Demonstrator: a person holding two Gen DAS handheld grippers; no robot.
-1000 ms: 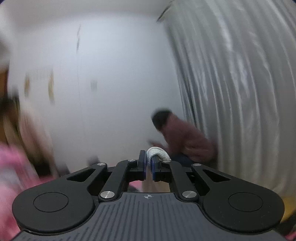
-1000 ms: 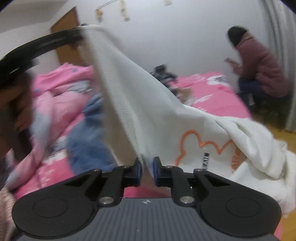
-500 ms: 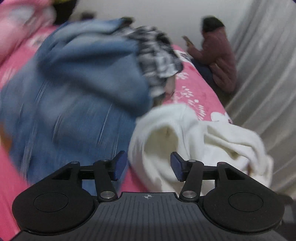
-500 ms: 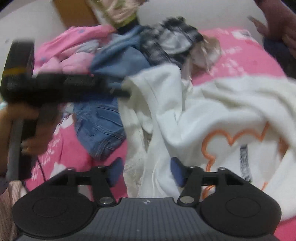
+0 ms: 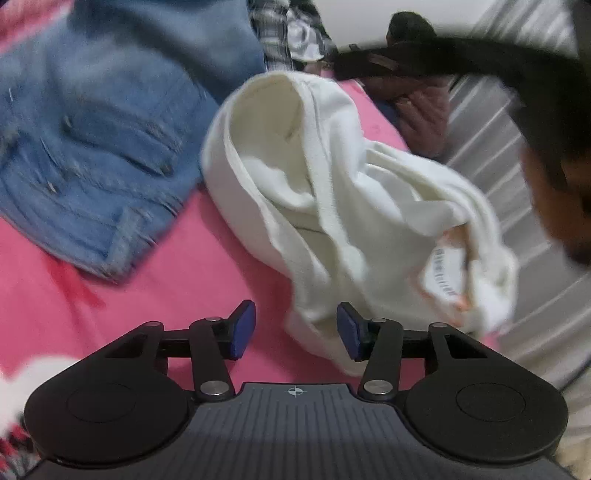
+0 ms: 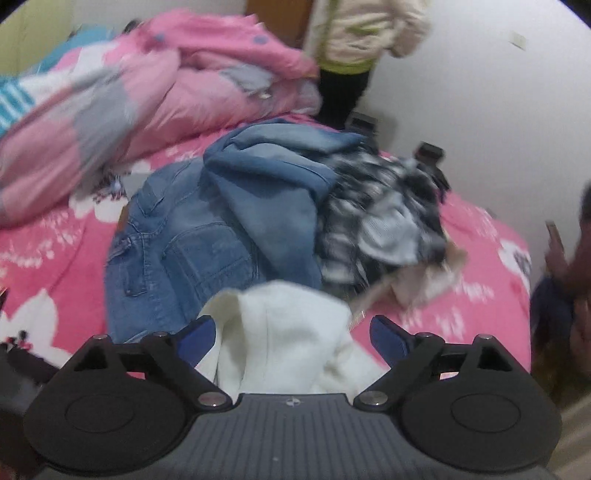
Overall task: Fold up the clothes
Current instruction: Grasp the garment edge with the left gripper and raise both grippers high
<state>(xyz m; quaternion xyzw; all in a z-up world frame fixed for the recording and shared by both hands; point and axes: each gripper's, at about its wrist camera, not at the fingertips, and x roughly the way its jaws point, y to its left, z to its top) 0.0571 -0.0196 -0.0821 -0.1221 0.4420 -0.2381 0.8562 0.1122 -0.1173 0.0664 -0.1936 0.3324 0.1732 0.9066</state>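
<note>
Pink bedding with white flowers is covering the bed [image 6: 476, 254], and a white wall is standing behind it. A big pink quilt [image 6: 147, 96] is lying bunched up at the far left of the bed. Blue jeans [image 6: 192, 251] are lying in the middle, with a checked shirt [image 6: 376, 221] piled just beside them on the right. A white top [image 5: 332, 192] is lying crumpled on the bed in front of the jeans, with its opening gaping wide and a label [image 5: 443, 277] showing near its right end.

A person in a cream coat [image 6: 365, 33] is standing by the wall at the far side of the bed. Another person in a dark red coat [image 5: 421, 99] is sitting at the edge of the bed, near a grey curtain [image 5: 517, 155].

The left tool [image 5: 295, 330] is hovering low over the bed with its blue pads wide apart. A fold of the white top is lying just by its right pad, but the tool is not gripping anything. The right tool [image 6: 291, 334] is also spread wide open. The white top [image 6: 280, 332] is bunching up between its pads, and the pads are not pinching it.
</note>
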